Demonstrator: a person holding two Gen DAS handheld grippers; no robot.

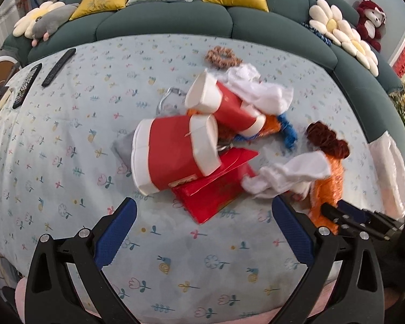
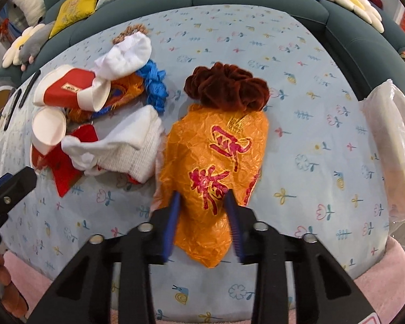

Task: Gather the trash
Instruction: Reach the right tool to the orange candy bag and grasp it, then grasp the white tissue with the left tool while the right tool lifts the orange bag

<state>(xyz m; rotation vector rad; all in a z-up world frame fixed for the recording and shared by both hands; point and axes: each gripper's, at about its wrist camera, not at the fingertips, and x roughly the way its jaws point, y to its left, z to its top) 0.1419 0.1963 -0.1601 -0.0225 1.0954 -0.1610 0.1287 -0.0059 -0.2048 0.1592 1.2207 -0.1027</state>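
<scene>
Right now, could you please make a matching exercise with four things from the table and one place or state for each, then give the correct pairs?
Things:
1. orange wrapper
2. dark red scrunchie
3. remote controls
4. left gripper

Places or states:
A. lying at the table's far left edge
B. open above bare tablecloth
C. squeezed between the right gripper's blue pads
D. touching the wrapper's far end

Pairs: 1-C, 2-D, 3-A, 4-B
</scene>
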